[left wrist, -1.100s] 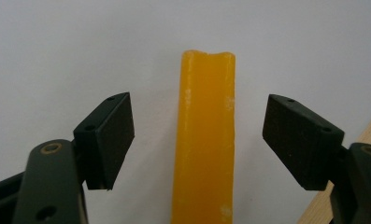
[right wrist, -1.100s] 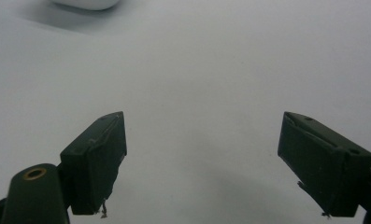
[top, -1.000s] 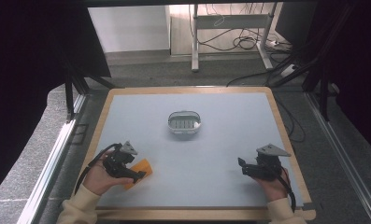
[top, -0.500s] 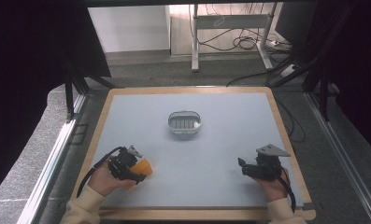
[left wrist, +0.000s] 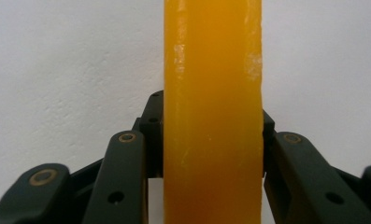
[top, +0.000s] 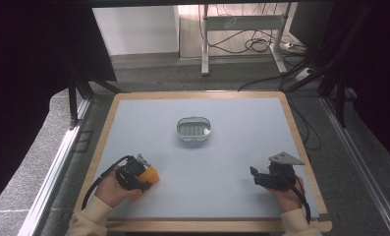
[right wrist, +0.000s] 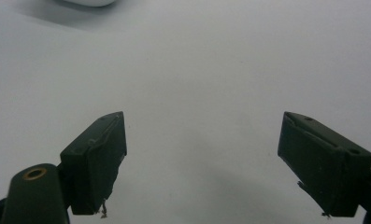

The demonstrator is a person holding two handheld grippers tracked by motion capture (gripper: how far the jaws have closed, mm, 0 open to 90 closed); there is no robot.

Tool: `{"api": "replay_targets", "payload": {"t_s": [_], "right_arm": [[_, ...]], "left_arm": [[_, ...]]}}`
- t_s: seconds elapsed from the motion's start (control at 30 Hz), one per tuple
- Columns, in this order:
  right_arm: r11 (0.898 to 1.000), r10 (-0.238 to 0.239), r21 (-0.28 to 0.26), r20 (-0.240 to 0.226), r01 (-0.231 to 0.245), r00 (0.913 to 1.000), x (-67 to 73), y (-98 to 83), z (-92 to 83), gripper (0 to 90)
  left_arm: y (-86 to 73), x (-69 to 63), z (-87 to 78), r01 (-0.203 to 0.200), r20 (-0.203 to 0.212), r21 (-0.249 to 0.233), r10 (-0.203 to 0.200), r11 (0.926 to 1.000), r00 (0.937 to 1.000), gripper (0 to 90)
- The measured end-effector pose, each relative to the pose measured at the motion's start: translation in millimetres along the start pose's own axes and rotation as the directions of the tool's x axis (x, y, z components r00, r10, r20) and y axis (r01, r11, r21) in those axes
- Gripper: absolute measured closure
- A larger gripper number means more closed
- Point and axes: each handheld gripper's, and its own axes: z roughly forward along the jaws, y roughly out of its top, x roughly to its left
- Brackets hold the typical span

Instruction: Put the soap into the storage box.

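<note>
An orange bar [top: 151,175] sits at the table's near left, and my left gripper [top: 142,178] is shut on it. In the left gripper view the orange bar [left wrist: 212,93] stands on edge between the two black jaws of my left gripper [left wrist: 211,115], rising past the top of the frame. My right gripper [top: 255,173] rests at the near right, pointing left. In its own view the right gripper [right wrist: 202,135] is wide open with only bare table between the pads. A small white oval dish [top: 193,129] with a ribbed grey insert stands mid-table, apart from both grippers.
The pale blue table top [top: 232,113] has a raised wooden rim [top: 104,132]. The white dish's edge [right wrist: 87,2] peeks in at the top left of the right gripper view. Cables and metal frame legs [top: 205,44] lie on the floor beyond the far edge.
The left hand has turned and shifted slightly right with the orange bar held in its gripper. The right gripper has stayed where it was.
</note>
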Motion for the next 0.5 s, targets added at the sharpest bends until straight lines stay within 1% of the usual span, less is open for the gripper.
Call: {"api": "replay_targets", "payload": {"t_s": [0.07, 0.17, 0.3, 0.4, 0.43, 0.5], "right_arm": [[1.0, -0.002, -0.001, 0.001, 0.002, 1.0, 0.0, 0.1, -0.3, 16.0], [1.0, -0.001, 0.001, 0.003, 0.001, 1.0, -0.8, -0.2, 0.0, 15.9], [1.0, 0.002, -0.001, 0.003, -0.002, 1.0, -1.1, 0.0, -0.2, 15.9], [1.0, 0.001, -0.001, 0.003, -0.001, 1.0, -0.9, 0.0, -0.4, 16.0], [1.0, 0.0, -0.002, 0.003, 0.0, 1.0, -0.7, 0.1, -0.4, 16.0], [1.0, -0.001, -0.001, 0.003, 0.001, 1.0, -0.7, 0.0, -0.3, 16.0]], "left_arm": [[0.3, 0.5, -1.1, 0.001, -0.007, -0.004, -0.001, 1.0, 1.0, 61.9], [-0.4, 2.6, -4.3, 0.003, 0.001, -0.016, -0.003, 0.9999, 1.0, 61.9], [-1.1, 4.2, -8.2, 0.007, 0.0, -0.038, -0.007, 0.9992, 1.0, 61.9], [-1.5, 4.9, -10.7, 0.006, 0.011, -0.048, -0.006, 0.9988, 0.9999, 61.9], [-1.6, 5.0, -12.1, 0.005, 0.02, -0.056, -0.004, 0.9984, 0.9998, 61.9], [-1.5, 5.0, -12.8, 0.002, 0.023, -0.057, -0.001, 0.9983, 0.9997, 62.0]]}}
